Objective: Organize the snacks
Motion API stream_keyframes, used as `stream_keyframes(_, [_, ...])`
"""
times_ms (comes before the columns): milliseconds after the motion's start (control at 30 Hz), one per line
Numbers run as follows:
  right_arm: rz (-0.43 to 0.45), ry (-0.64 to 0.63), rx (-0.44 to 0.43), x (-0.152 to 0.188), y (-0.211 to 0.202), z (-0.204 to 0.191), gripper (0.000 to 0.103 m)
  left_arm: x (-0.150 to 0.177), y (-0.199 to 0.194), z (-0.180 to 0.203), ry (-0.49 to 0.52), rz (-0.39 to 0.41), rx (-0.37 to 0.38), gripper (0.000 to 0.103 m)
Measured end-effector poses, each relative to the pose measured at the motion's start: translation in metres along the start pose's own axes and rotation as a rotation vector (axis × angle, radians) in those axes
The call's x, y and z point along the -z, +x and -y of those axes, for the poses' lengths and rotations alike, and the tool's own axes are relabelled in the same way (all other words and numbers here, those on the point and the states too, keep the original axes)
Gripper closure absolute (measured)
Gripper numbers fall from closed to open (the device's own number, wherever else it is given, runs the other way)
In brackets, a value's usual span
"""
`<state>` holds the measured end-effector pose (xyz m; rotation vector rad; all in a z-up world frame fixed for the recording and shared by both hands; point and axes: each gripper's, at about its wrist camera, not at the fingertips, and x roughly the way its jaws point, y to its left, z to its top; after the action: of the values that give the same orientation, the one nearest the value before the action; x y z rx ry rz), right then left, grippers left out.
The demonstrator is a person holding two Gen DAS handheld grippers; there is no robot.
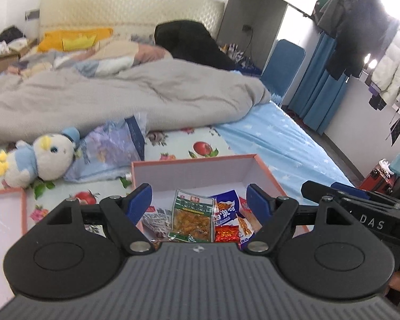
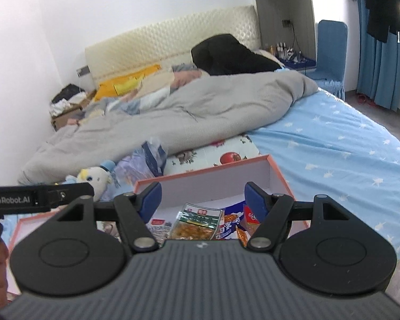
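Note:
An orange-rimmed box [image 1: 194,158] with a white inside lies on the bed and holds several snack packets. On top is a green packet [image 1: 193,216] of orange strips, with a blue packet [image 1: 225,208] and a red packet [image 1: 226,233] beside it. My left gripper [image 1: 198,189] hangs open above the box, with nothing between its blue pads. My right gripper [image 2: 202,186] is also open and empty, over the same box [image 2: 205,168], green packet [image 2: 200,221] and blue packet [image 2: 229,225]. Both gripper bodies hide the box's near part.
The box lid [image 1: 5,213] lies to the left. A plush duck [image 1: 40,157] and a clear plastic bag [image 1: 112,146] sit behind it, before a grey duvet [image 1: 120,93]. The right tool's black body [image 1: 360,205] shows at the right, with blue starred sheet [image 2: 333,146] beyond.

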<state>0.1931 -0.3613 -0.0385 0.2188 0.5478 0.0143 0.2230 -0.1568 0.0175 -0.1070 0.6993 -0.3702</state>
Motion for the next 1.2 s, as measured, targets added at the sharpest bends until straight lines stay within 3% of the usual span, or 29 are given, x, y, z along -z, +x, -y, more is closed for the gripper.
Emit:
stream_keyframes(567, [0.040, -0.035, 0.023, 0.053, -0.074, -0.022, 0.032, 0.063, -0.086, 0.005, 0.011, 0.061, 0.012, 0.021])
stream_keyframes(1133, [0.034, -0.042, 0.033, 0.093, -0.089, -0.019, 0.032, 0.107, -0.103, 0.003, 0.023, 0.058, -0.013, 0.020])
stream_keyframes(1200, [0.039, -0.043, 0.039, 0.094, -0.090, -0.018, 0.032, 0.108, -0.104, 0.000, 0.018, 0.064, -0.018, 0.011])
